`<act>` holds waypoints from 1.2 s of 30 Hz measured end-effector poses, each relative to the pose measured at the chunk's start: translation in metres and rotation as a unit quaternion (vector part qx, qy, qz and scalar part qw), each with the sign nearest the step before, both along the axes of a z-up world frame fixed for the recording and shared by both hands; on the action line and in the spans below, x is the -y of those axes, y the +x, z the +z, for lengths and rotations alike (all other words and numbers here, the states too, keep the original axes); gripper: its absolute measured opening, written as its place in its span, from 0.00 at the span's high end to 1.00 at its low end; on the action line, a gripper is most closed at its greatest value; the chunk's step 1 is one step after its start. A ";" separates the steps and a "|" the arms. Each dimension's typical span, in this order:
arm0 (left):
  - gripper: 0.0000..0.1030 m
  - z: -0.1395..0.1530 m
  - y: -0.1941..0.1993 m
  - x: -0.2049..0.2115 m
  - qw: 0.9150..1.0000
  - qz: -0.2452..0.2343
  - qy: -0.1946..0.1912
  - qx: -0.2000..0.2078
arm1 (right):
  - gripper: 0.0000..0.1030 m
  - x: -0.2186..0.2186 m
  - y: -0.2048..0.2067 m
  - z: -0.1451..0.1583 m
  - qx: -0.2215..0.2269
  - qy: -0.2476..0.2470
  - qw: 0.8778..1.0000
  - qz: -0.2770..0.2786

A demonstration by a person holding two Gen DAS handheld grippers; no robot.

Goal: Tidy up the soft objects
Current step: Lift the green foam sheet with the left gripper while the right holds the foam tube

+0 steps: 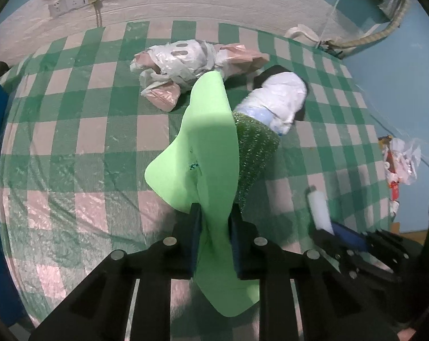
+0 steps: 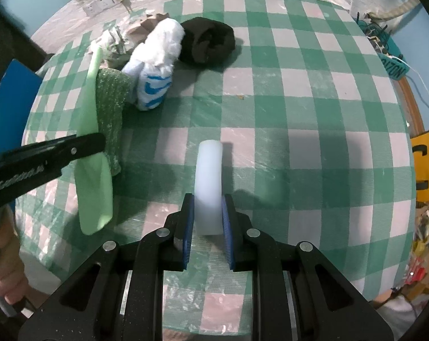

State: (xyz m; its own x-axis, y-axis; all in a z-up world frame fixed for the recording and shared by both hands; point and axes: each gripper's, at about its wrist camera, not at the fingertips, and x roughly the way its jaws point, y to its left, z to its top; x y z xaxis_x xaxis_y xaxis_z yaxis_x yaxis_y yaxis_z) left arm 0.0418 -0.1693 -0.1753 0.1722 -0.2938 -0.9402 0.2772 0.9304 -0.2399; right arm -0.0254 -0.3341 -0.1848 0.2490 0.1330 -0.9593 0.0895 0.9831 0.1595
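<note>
1. Left gripper (image 1: 213, 216): jaws clamped on a light green sheet (image 1: 205, 130), held upright over the checked table (image 1: 72, 142).
2. A green scourer (image 1: 254, 153) sits against the sheet's right face.
3. Right gripper (image 2: 208, 213): closed on a white foam roll (image 2: 208, 182).
4. White bag (image 2: 157, 65) and black cloth (image 2: 208, 42) lie beyond, touching.

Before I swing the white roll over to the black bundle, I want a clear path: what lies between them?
Only bare checked cloth lies between the white roll and the black bundle, as the right wrist view shows.
</note>
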 end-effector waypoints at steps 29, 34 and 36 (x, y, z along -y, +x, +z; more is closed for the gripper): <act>0.22 -0.008 -0.035 -0.044 0.999 -0.002 0.013 -0.041 | 0.82 -0.056 0.012 0.024 0.016 0.009 0.998 0.055; 0.88 -0.007 -0.047 -0.029 0.998 -0.032 0.060 0.001 | 0.82 -0.055 0.013 0.025 0.018 0.009 0.999 0.049; 0.92 -0.007 -0.050 -0.025 0.997 -0.048 0.067 0.009 | 0.82 -0.056 0.013 0.026 0.019 0.009 0.999 0.050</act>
State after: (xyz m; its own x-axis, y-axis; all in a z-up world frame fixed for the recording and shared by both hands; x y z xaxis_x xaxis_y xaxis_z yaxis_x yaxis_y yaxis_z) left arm -0.0084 -0.1444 -0.1818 0.1657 -0.1825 -0.9692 0.3702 0.9224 -0.1104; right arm -0.0123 -0.2784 -0.1588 0.2699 0.1757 -0.9467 -0.0146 0.9839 0.1784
